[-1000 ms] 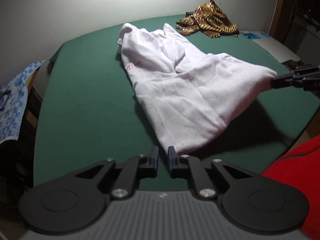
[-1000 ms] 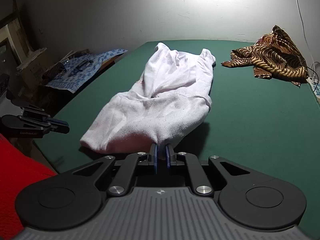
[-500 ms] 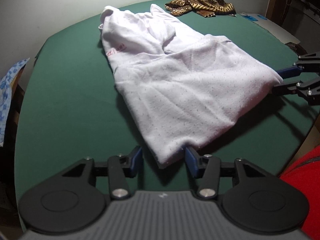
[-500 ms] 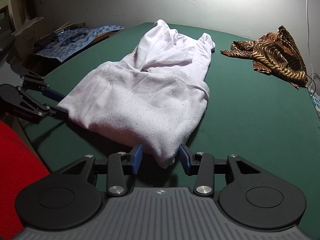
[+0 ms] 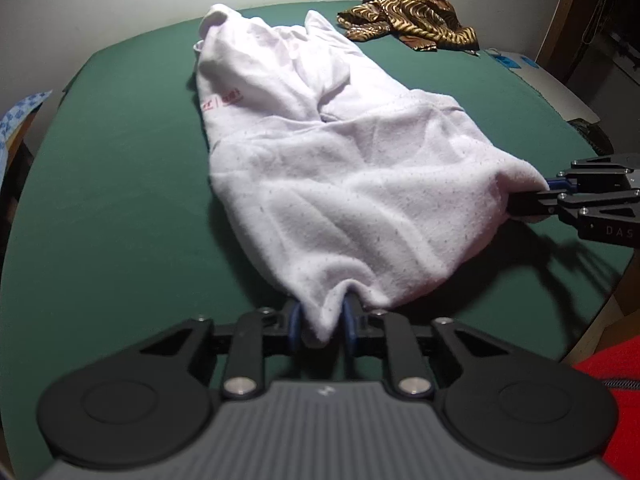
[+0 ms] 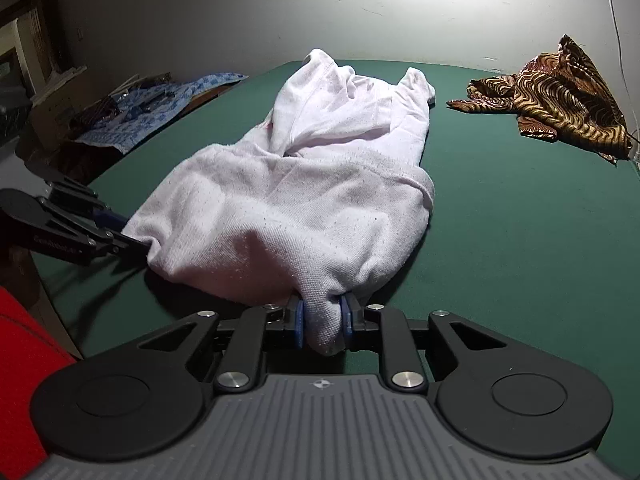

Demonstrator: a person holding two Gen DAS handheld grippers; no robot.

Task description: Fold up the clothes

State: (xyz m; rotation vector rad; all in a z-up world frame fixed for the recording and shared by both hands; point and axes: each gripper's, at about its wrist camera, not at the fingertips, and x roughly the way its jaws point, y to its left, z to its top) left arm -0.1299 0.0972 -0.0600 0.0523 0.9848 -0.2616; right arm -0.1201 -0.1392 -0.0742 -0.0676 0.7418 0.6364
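A white garment [image 5: 340,184] [image 6: 300,200] lies lengthwise on the green table [image 5: 120,200] [image 6: 520,220], its far part bunched. My left gripper [image 5: 322,316] has its jaws closing on the near left corner, and the blue pads press the bunched cloth. My right gripper [image 6: 323,320] is likewise closing on the near right corner, with a wad of fabric pinched between its pads. Each gripper also shows in the other's view: the right gripper [image 5: 532,200] and the left gripper [image 6: 128,244] are at the garment's near edge.
A brown-and-gold patterned cloth [image 5: 416,20] [image 6: 560,92] lies crumpled at the table's far right. A blue patterned cloth [image 6: 160,104] with clutter sits off the left side. A person's red clothing [image 5: 616,400] [image 6: 16,360] is at the near edge. A wall stands behind.
Both grippers sank toward the table with the garment, opened wide half a second ago, and have now closed again on its two near corners.
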